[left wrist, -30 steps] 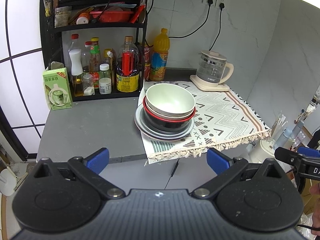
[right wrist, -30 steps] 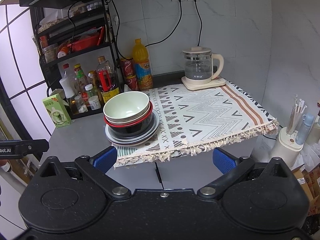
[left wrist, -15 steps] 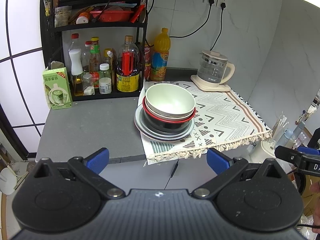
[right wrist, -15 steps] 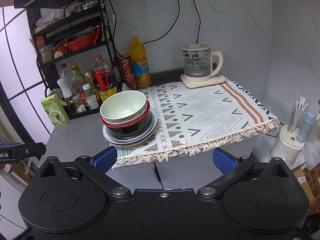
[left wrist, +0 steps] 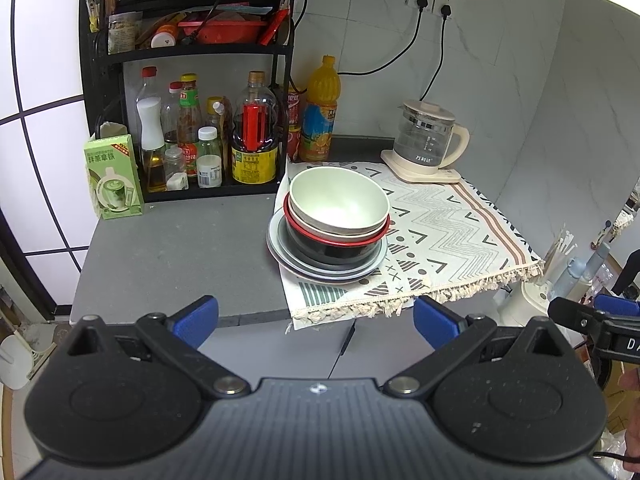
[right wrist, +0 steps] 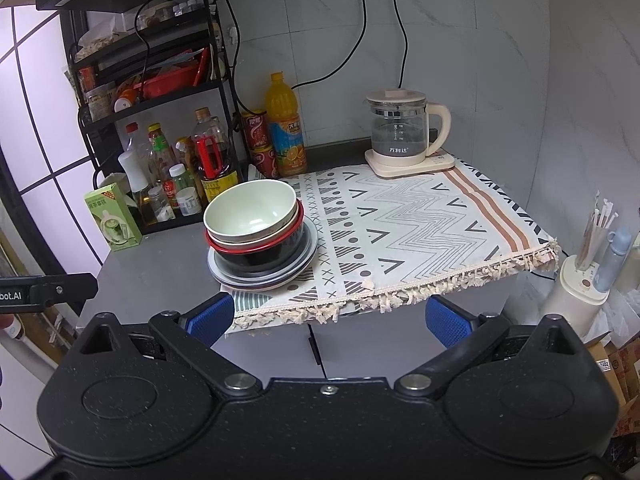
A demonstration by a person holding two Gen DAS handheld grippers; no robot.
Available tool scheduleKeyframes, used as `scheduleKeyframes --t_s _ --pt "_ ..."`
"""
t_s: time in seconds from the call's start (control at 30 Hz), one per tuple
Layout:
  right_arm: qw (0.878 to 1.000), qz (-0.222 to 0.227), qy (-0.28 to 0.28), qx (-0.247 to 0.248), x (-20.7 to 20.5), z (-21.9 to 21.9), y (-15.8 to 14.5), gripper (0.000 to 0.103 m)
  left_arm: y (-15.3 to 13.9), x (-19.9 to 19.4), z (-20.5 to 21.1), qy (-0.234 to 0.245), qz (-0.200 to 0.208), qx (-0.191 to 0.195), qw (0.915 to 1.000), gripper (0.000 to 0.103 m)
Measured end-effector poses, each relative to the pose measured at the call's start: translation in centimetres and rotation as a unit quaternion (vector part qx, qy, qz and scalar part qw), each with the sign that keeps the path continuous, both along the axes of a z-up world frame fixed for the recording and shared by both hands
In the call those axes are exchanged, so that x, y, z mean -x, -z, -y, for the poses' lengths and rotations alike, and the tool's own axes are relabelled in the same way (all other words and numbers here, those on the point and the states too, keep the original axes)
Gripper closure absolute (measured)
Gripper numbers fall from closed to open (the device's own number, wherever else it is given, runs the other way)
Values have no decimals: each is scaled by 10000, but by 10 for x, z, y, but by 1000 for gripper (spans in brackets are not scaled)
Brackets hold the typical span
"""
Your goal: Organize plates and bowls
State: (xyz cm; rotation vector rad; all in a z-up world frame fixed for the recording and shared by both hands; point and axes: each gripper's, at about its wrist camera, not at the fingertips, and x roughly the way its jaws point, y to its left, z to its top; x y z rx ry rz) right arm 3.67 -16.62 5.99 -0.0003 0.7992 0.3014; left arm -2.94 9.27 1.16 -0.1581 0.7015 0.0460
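Nearest, both grippers hang short of the table edge, fingers spread wide and empty: the left gripper point(left wrist: 316, 318) and the right gripper point(right wrist: 330, 318). Beyond them the stack point(left wrist: 330, 236) sits on the cloth point(right wrist: 420, 220) at its left edge: pale bowl point(left wrist: 338, 200) on top, red-rimmed black bowl point(left wrist: 332, 244), then plates point(left wrist: 280, 248). It lies straight ahead of the left gripper and ahead-left of the right, so the left seems nearer. How many plates, I can't quite tell. Only the right view shows the straw holder point(right wrist: 580, 284) clearly; the kettle point(right wrist: 400, 132) stands farthest.
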Motion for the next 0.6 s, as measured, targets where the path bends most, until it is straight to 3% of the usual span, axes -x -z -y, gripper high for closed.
scheduleKeyframes --t_s 0.6 --pt "10000 -41 10 27 10 4 3 0 10 13 -4 -86 -129 84 9998 0"
